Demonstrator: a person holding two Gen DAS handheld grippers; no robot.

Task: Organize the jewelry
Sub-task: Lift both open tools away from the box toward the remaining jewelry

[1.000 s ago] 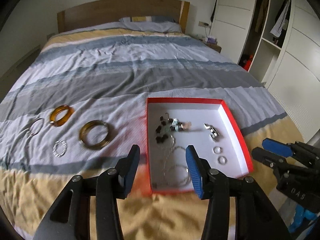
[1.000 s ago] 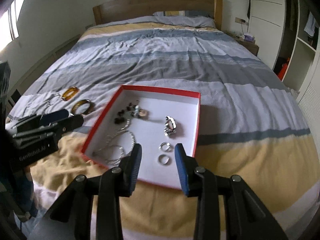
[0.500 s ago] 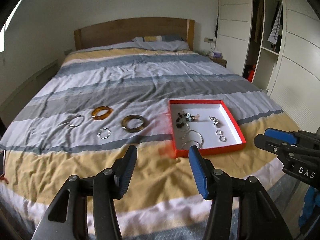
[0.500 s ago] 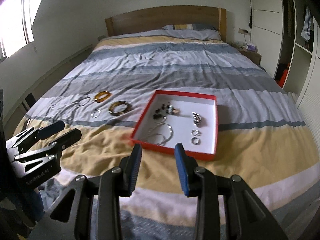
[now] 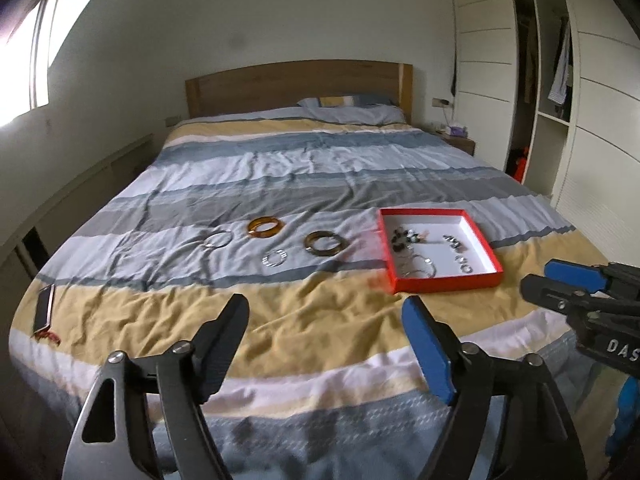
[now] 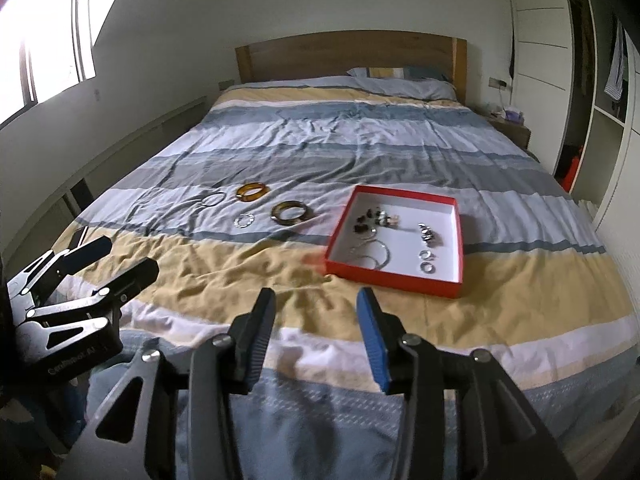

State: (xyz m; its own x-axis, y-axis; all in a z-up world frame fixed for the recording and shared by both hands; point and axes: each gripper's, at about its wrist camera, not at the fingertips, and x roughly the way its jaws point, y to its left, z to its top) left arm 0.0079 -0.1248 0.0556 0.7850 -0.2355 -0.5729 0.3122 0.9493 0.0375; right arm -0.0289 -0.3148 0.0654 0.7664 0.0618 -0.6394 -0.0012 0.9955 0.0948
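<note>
A red box (image 5: 442,282) (image 6: 390,278) with a white floor lies on the striped bedspread and holds rings, hoop earrings and dark beaded pieces. To its left on the cover lie an amber bangle (image 5: 264,227) (image 6: 252,192), a brown bangle (image 5: 325,243) (image 6: 291,213), a thin silver hoop (image 5: 217,239) (image 6: 212,199) and a small silver ring bracelet (image 5: 275,258) (image 6: 244,219). My left gripper (image 5: 326,312) (image 6: 114,258) hovers over the bed's foot, its jaws opening with nothing between them. My right gripper (image 6: 316,300) (image 5: 550,276) also hangs back from the box, jaws opening, empty.
A dark phone-like object (image 5: 43,312) lies at the bed's left corner. A wooden headboard (image 5: 300,84) and pillow stand at the far end. White wardrobes (image 5: 600,120) line the right wall, a nightstand (image 5: 460,142) beside the bed.
Both grippers have pulled back and up from the red box, so the whole bed now shows. The jaws of both have spread wider, the left more so.
</note>
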